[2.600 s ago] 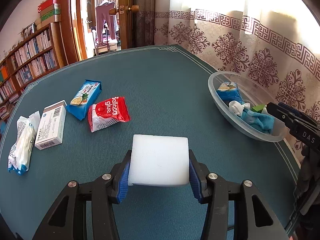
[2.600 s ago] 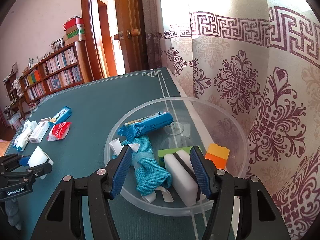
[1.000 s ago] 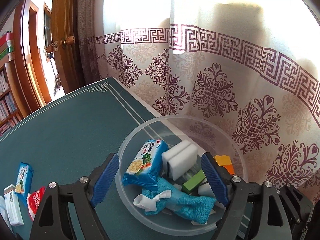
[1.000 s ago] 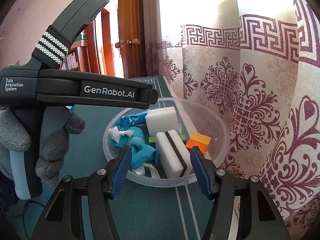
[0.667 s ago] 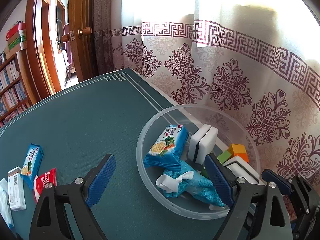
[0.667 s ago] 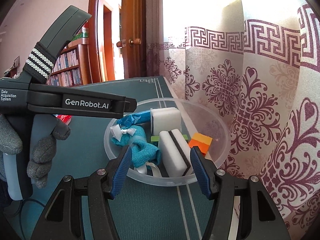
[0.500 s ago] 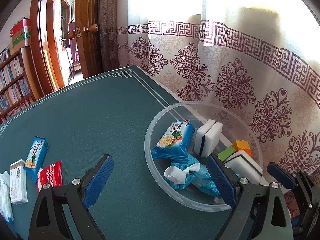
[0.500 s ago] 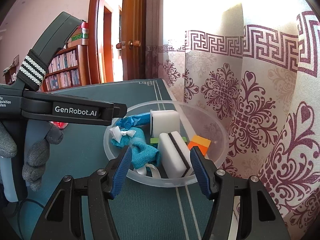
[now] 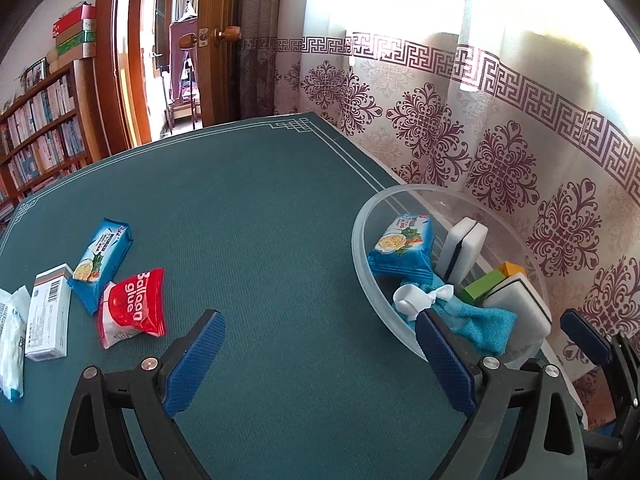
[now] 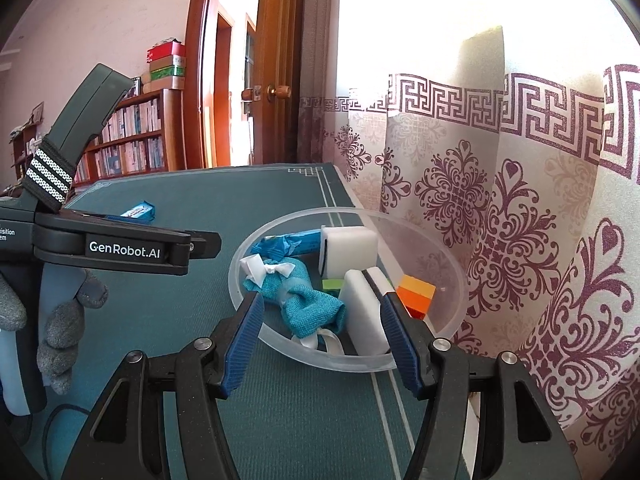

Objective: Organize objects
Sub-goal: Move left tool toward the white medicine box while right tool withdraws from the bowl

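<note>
Your two grippers hang empty beside the clear round plastic bowl [image 9: 362,216].

Your left gripper [image 9: 316,354] has its jaws spread wide over bare green tablecloth [image 9: 240,208]; your right gripper [image 10: 322,336] has its jaws parted, pinching nothing. The white-and-black sponge [image 9: 462,246] stands inside the bowl; the red balloon-glue packet [image 9: 132,308] lies on the cloth.

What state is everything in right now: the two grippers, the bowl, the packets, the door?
Left gripper: open, empty, over the table.
Right gripper: open, empty, at the bowl's near rim.
Bowl: upright, partly filled.
Sponge: in the bowl, on edge.
Teal pouch: in the bowl, tied with a white bow.
Red packet: sealed, flat on the table.
Box: closed, lying flat.
Door: open.
</note>
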